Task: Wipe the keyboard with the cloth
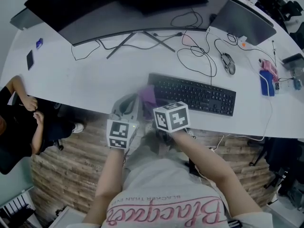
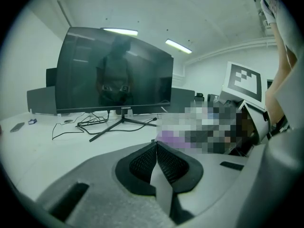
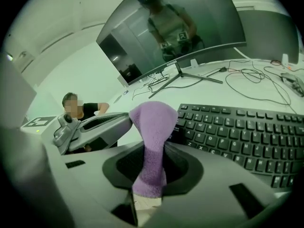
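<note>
A black keyboard point(image 1: 192, 94) lies near the front edge of the white desk point(image 1: 85, 80). My right gripper point(image 3: 151, 148) is shut on a purple cloth point(image 3: 153, 127), which sticks up out of the jaws just left of the keyboard point(image 3: 242, 132). In the head view the cloth point(image 1: 147, 95) hangs over the keyboard's left end. My left gripper point(image 2: 156, 145) is shut with its pads together and nothing between them. It sits close beside the right one, at the desk edge point(image 1: 127, 103). The cloth point(image 2: 171, 137) shows just beyond the left jaws.
A curved monitor point(image 1: 118, 8) on a stand fills the back of the desk, with cables point(image 1: 194, 51) and a mouse point(image 1: 228, 62) behind the keyboard. A laptop point(image 1: 249, 18) and small blue and pink items point(image 1: 266, 82) lie far right. A person point(image 1: 19, 122) sits at left.
</note>
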A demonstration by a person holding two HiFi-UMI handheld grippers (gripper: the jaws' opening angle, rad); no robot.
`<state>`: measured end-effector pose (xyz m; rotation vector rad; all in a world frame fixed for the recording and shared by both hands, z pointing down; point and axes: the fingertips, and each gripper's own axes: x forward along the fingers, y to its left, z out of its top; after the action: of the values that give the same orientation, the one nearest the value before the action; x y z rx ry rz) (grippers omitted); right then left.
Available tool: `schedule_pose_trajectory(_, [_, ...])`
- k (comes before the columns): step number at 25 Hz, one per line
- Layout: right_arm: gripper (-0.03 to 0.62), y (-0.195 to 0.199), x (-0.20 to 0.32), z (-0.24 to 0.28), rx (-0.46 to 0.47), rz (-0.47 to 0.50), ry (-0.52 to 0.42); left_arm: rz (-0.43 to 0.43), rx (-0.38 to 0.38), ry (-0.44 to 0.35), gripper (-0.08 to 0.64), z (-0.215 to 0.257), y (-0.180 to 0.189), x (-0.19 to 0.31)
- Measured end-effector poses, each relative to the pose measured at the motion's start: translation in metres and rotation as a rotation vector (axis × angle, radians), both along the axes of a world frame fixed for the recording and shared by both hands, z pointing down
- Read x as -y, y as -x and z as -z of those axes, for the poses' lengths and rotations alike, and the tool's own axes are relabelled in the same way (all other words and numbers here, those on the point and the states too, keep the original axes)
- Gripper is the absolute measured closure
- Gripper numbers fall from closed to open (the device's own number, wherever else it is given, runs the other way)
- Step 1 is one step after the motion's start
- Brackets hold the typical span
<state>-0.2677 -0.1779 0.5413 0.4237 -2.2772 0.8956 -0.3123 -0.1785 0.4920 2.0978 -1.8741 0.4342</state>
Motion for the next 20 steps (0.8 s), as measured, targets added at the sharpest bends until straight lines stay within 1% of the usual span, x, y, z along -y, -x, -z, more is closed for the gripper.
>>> schedule_pose_trajectory(3, [0.503, 0.005, 0.001, -0.010, -0.015, -0.005, 0.027, -0.002, -0.006, 0.013, 0.552, -0.006, 0.000, -0.002])
schedule_pose_trajectory(8, [0.503, 0.006, 0.006, -0.019, -0.035, -0.006, 0.013, -0.003, -0.007, 0.017, 0.552, -0.009, -0.001, -0.001])
schedule_pose_trajectory(10, [0.503, 0.004, 0.007, -0.019, -0.037, -0.019, 0.022, -0.004, -0.009, 0.024, 0.552, -0.011, -0.002, -0.001])
schedule_pose_trajectory(14, [0.503, 0.001, 0.009, -0.022, -0.001, -0.073, 0.104, -0.001, -0.018, 0.037, 0.552, -0.016, -0.005, 0.001])
schedule_pose_trajectory(15, [0.503, 0.000, 0.009, -0.022, 0.005, -0.077, 0.111, 0.002, -0.021, 0.040, 0.552, -0.017, -0.005, 0.001])
schedule_pose_trajectory(20, [0.502, -0.008, 0.013, -0.020, -0.010, -0.060, 0.075, 0.004, -0.021, 0.048, 0.552, -0.020, -0.010, 0.005])
